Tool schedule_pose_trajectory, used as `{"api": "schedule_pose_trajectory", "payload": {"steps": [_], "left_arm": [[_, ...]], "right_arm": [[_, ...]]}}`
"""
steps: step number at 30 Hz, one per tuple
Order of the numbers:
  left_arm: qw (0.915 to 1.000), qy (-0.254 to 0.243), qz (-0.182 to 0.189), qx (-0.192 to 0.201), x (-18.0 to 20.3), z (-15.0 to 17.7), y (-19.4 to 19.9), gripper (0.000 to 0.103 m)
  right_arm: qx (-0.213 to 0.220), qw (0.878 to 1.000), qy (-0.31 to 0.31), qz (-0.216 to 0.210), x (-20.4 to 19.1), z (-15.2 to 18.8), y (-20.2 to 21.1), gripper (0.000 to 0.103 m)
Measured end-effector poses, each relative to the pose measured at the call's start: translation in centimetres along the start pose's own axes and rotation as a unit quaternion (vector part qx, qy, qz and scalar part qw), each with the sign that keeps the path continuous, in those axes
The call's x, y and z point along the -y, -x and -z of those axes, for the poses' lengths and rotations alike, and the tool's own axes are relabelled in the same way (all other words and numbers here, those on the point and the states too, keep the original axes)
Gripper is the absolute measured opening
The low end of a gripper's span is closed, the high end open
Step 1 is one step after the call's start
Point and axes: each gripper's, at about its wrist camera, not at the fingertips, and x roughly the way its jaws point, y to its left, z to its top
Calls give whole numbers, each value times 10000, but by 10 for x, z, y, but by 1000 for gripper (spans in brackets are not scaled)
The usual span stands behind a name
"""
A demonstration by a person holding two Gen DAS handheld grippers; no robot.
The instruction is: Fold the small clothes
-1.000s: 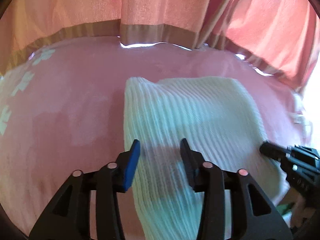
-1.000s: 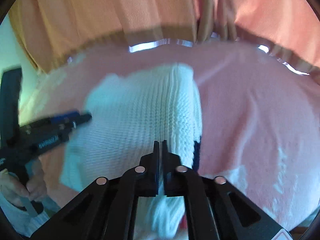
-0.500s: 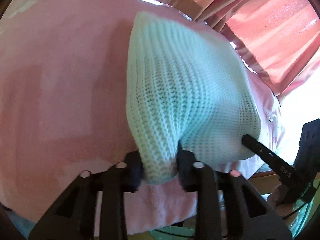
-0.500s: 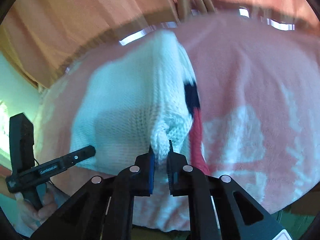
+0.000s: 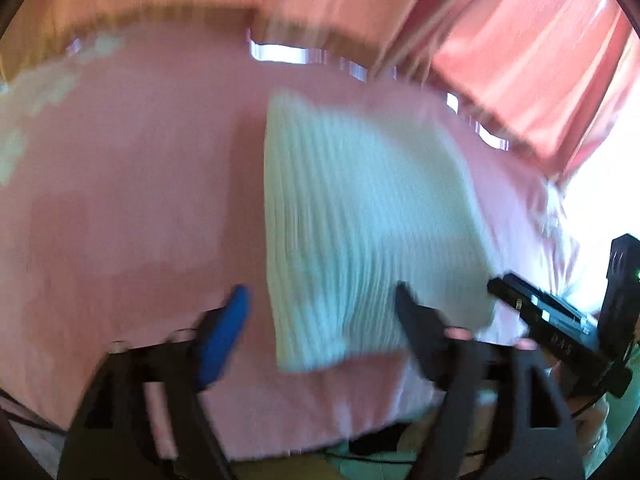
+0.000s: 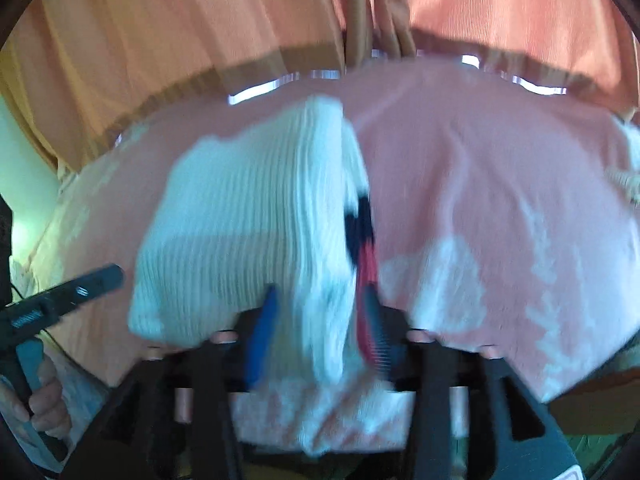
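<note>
**Both grips letting go of the folded knit**

Pink bedding [image 5: 120,208] fills both views, with orange curtains [image 5: 532,60] hanging past its far edge. From left to right: the left gripper [image 5: 320,312] has its jaws wide and opening, with the near left corner of the white sweater [image 5: 360,216] lying between them, untouched by either pad as far as the blur shows. The right gripper [image 6: 316,312] is also opening its jaws, the sweater's right edge still between them.

Risks, as I judge them:
- A pad catching the loose knit on withdrawal could drag the top layer and undo the fold.
- The near edge sits close to the bed's near edge, so a tug could slide it off.

The sweater is ribbed, thick and white, folded into 1 rough rectangle near the bed's middle, with dark and red trim [image 6: 362,240] peeking out at its right side.
</note>
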Motion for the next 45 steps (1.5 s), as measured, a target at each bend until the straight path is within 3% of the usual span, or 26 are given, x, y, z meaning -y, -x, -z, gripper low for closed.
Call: {"api": "schedule_pose_trajectory", "payload": {"steps": [3, 5, 6, 9, 11, 13, 15, 17, 18, 19, 21, 23, 26, 36, 41, 45], "left_arm": [[9992, -173, -160, 313, 10, -35, -6, 91], [9997, -186, -85, 161, 7, -42, -22, 93], [9999, -86, -81, -100, 5, -46, -42, 93], [9976, 318, -3, -622, -7, -40, -81, 93], [9959, 476, 162, -749, -17, -28, -91, 94], [9949, 668, 423, -630, -25, -23, -96, 97], [9956, 557, 423, -629, -24, -24, -95, 97], [9951, 566, 465, -662, -24, -26, -96, 96], [9949, 553, 504, -671, -23, -27, -95, 93], [9946, 533, 589, -674, -23, -28, -95, 80], [9933, 587, 684, -721, -23, -31, -94, 69], [9944, 455, 680, -675, -20, -32, -86, 55], [9967, 192, 614, -492, -14, -31, -70, 45], [9954, -519, 549, 587, 1, -62, 42, 43], [9858, -848, 488, 1364, -12, -76, 123, 43], [9758, -958, 319, 1941, -29, -88, 174, 44]], "right_arm": [[-36, 9999, -71, -106, 4, -27, -18, 67], [-322, 9992, -205, -119, 8, -34, -42, 67], [-488, 9982, -304, -160, 11, -35, -55, 67], [-829, 9931, -724, -402, 23, -28, -82, 71], [-901, 9893, -961, -623, 30, -20, -88, 76], [-992, 9841, -1201, -849, 38, -16, -96, 80], [-993, 9780, -1451, -1122, 45, -12, -103, 81], [-997, 9792, -1384, -1098, 42, -15, -103, 75], [-985, 9791, -1363, -1141, 40, -15, -103, 62], [-963, 9777, -1411, -1224, 38, -15, -102, 56], [-895, 9795, -1345, -1200, 34, -17, -98, 45], [-754, 9840, -1198, -1078, 26, -19, -90, 39], [-465, 9888, -1069, -934, 15, -20, -75, 34], [986, 9899, -310, -968, -57, -40, 17, 32], [1868, 9745, 82, -1243, -110, -61, 70, 32], [2240, 9621, 316, -1522, -146, -77, 88, 32]]}}
